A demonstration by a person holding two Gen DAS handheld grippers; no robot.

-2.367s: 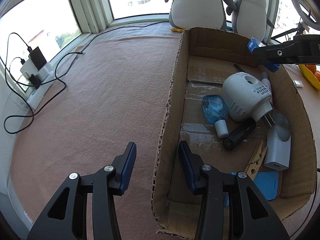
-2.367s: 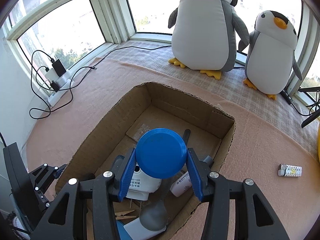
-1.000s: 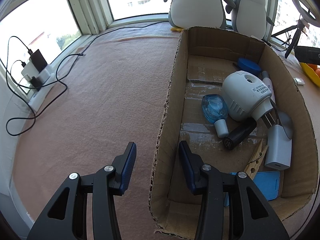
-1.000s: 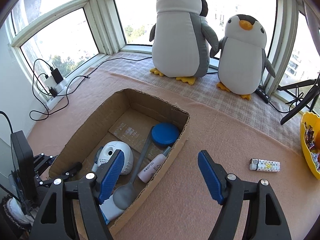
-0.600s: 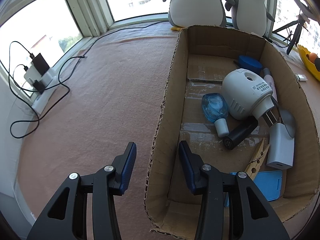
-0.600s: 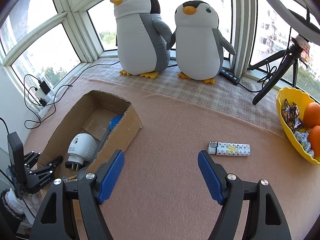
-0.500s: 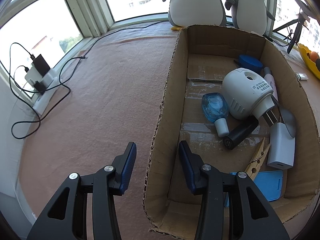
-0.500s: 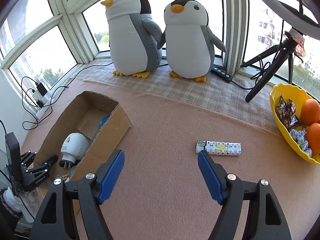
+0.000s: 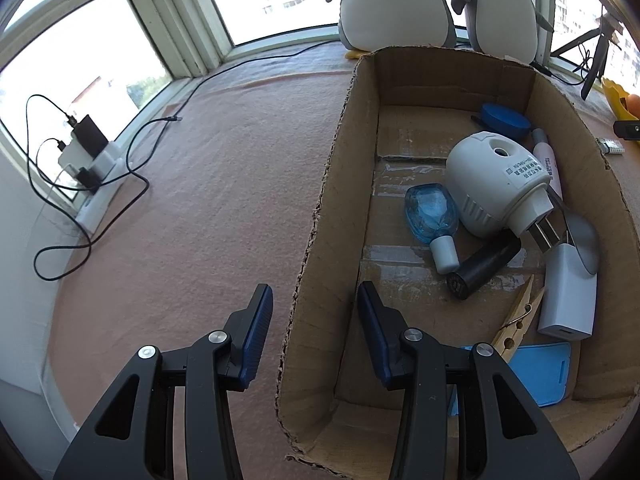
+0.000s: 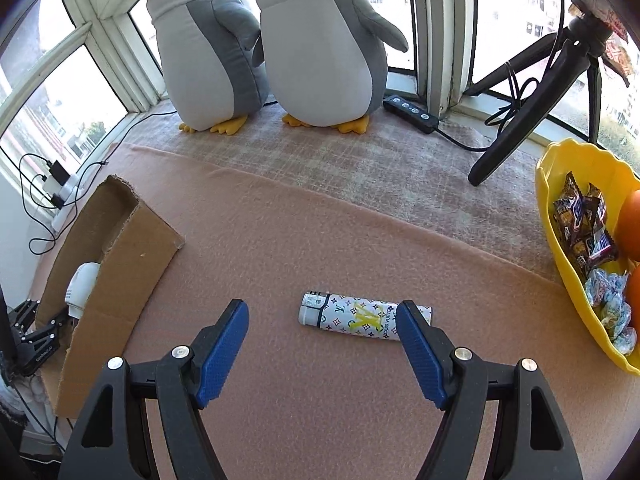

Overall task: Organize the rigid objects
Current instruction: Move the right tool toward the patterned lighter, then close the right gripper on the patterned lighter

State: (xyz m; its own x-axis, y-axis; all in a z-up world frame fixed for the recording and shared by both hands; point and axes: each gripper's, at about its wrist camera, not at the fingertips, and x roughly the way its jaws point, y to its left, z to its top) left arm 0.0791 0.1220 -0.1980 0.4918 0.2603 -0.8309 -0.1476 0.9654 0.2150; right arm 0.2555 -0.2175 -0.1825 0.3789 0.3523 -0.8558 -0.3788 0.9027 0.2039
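One cardboard box [image 9: 332, 184] holds nine things: one blue lid [image 9: 505, 115], one white plug-in device [image 9: 496, 184], one small blue bottle [image 9: 432, 212], one black tube [image 9: 484, 268], one pink tube [image 9: 547, 162], one grey spoon [image 9: 584, 248], one white charger [image 9: 568, 300], one wooden clothespin [image 9: 520, 320] and one blue card holder [image 9: 540, 372]. Outside it there are two plush penguins [image 10: 208, 48] [image 10: 320, 44], one patterned lighter [image 10: 352, 316], one black tripod [image 10: 536, 92], one black power strip [image 10: 412, 114] and one yellow bowl [image 10: 560, 248]. The bowl carries two oranges [image 10: 628, 220] [image 10: 632, 292] among wrapped sweets too jumbled to count.
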